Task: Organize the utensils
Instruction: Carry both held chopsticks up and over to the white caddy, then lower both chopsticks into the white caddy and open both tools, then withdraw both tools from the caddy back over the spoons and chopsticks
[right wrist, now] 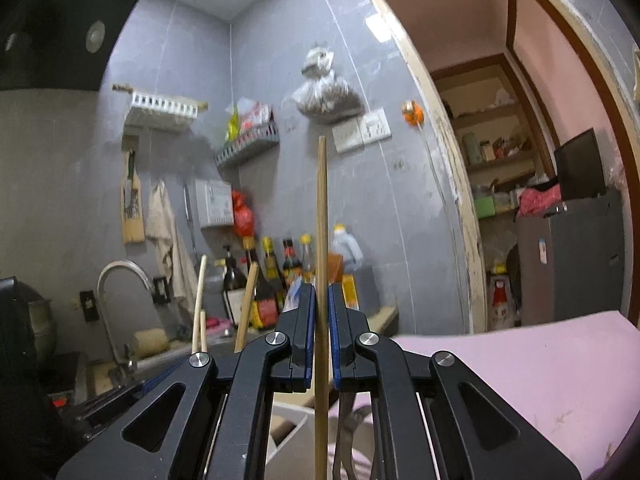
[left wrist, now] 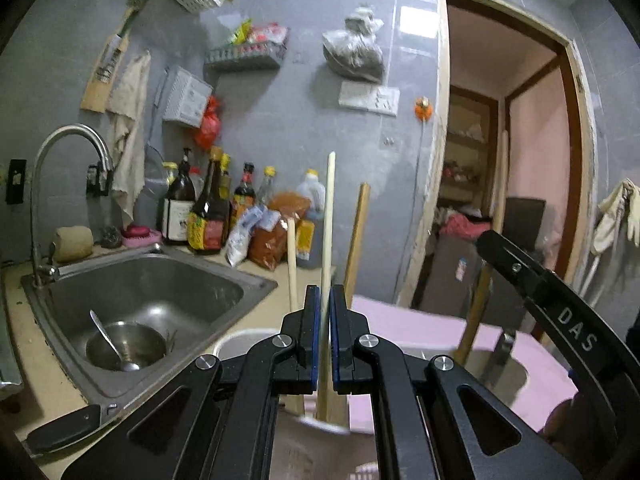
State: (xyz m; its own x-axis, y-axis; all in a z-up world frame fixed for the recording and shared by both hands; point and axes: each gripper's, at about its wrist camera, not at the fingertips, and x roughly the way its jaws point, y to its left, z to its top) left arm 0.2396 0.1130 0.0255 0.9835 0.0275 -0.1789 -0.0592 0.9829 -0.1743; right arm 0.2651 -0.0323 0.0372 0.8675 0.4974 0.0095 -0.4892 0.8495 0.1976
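The left gripper (left wrist: 325,300) is closed on a pale, cream-coloured wooden chopstick (left wrist: 329,216), a slim straight rod that stands upright between the blue-lined fingers (left wrist: 314,320) and rises well above them. Its lower end runs down past the gripper towards a white cylindrical holder (left wrist: 236,340), whose rim shows just beneath; whether the tip touches anything there cannot be told.

The right gripper (right wrist: 321,308) is clamped on a darker, tan-brown wooden chopstick (right wrist: 321,216), also upright, pinched between its two pads and passing on downward below the gripper, beside a white box-shaped container (right wrist: 296,428) near the bottom edge of the right wrist view.

Counted in the left wrist view, four sticks show: the held pale one, a shorter pale stick (left wrist: 292,268) just left of it, a brown flat-sided stick (left wrist: 357,236) just right of it, and a blurred brown stick (left wrist: 476,312) below the other gripper's black arm (left wrist: 560,304). The right wrist view shows the held stick plus three more to its left (right wrist: 248,304).

A steel sink (left wrist: 256,284) is set into the beige bench (left wrist: 36,368), with one metal spoon (left wrist: 110,342) lying over its drain. Sauce bottles (left wrist: 208,208) crowd the bench's far edge against the grey wall. A pink sheet (right wrist: 520,368) covers the surface at right.
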